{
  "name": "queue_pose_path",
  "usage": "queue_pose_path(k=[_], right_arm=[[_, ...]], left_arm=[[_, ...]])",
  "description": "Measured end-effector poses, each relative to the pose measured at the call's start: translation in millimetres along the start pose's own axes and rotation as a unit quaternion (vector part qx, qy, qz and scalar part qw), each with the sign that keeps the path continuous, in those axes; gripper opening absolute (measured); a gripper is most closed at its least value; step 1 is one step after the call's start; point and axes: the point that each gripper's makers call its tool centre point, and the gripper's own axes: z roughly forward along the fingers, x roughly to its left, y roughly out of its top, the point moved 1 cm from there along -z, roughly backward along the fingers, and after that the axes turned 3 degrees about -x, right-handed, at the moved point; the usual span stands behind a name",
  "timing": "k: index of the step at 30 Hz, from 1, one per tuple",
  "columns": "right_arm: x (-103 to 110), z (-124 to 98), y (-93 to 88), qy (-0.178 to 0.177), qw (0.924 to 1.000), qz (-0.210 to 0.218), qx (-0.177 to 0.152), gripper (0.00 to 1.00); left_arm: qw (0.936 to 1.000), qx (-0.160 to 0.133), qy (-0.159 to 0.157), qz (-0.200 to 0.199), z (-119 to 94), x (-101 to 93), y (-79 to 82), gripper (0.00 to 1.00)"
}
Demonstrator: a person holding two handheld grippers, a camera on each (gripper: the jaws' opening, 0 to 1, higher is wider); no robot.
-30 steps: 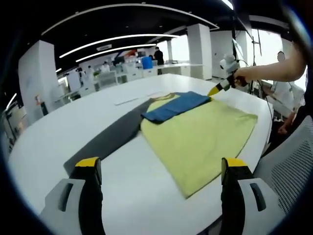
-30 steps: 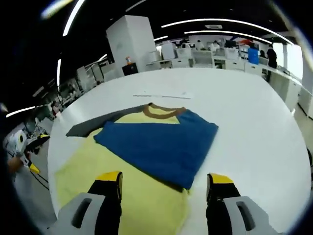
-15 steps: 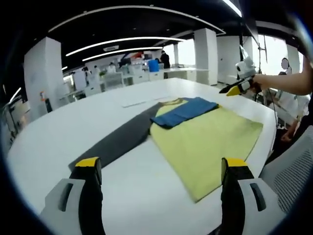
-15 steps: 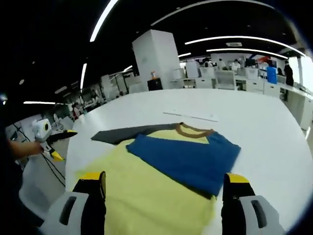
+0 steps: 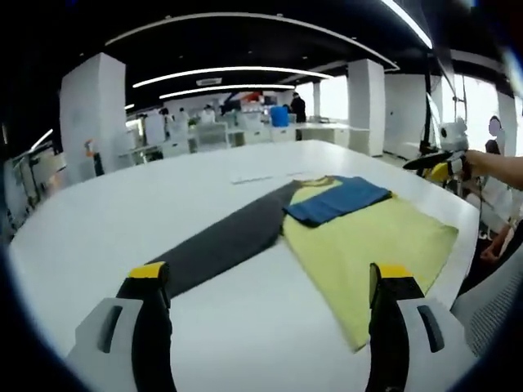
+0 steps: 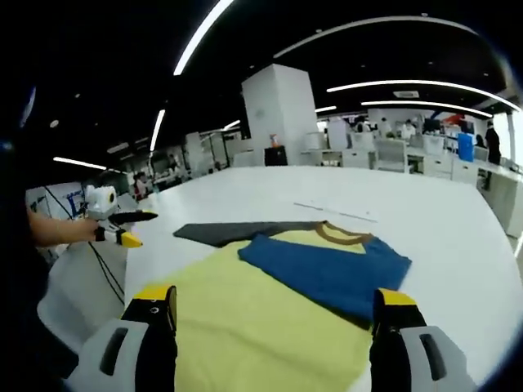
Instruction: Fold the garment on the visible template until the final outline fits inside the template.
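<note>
Left gripper view: garment (image 5: 368, 237) on template (image 5: 229, 241); both jaws apart, empty.

Bare white table (image 5: 122, 220) lies open all around the shirt (image 5: 376, 245) and grey template (image 5: 229, 241).

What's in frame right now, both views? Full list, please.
T-shirt: one, yellow with a brown collar, flat on the table, partly over the template.
Sleeve: one, blue, folded across the T-shirt's chest.
Template: one, dark grey strip, on the table beside and under the T-shirt.
Table: one, white, large and rounded.
Chair: one, white mesh, at the table edge in the left gripper view.
Office background: white columns, desks, people, far off.
Left tongs: one, black with yellow tips, open, above the table.
Right tongs: one, black with yellow tips, open, above the T-shirt.
</note>
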Motion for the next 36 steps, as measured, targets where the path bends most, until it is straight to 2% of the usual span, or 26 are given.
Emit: queue_pose_path(k=[6,11,17,22,31,34,36], right_arm=[[7.6,-11.0,-3.0,-0.012,0.9999,-0.006,-0.007,0.99],[11.5,-20.1,-5.6,-0.016,0.9998,-0.006,-0.006,0.99],[8.1,-30.2,-4.5,-0.027,0.9995,-0.007,-0.010,0.99],[6.0,-35.8,-2.3,-0.035,0.9992,-0.008,-0.016,0.97],[5.2,-42.2,-5.8,-0.037,0.9992,-0.016,-0.007,0.97],[3.9,-43.7,-8.8,-0.040,0.9990,-0.018,0.000,0.96],[4.1,-44.2,-9.7,-0.041,0.9989,-0.021,0.002,0.95]], left_arm=[[0.9993,-0.002,0.032,-0.020,4.1,21.7,0.6,0.97],[0.9966,0.000,0.071,-0.042,9.4,45.9,-3.6,0.92],[0.9947,0.017,0.094,-0.037,15.9,69.4,-13.5,0.86],[0.9889,0.021,0.132,-0.065,21.7,91.3,-22.4,0.78],[0.9808,0.028,0.162,-0.105,31.2,111.0,-36.9,0.66],[0.9760,0.036,0.180,-0.117,32.3,118.2,-44.1,0.58],[0.9705,0.037,0.194,-0.138,32.7,123.4,-49.6,0.52]])
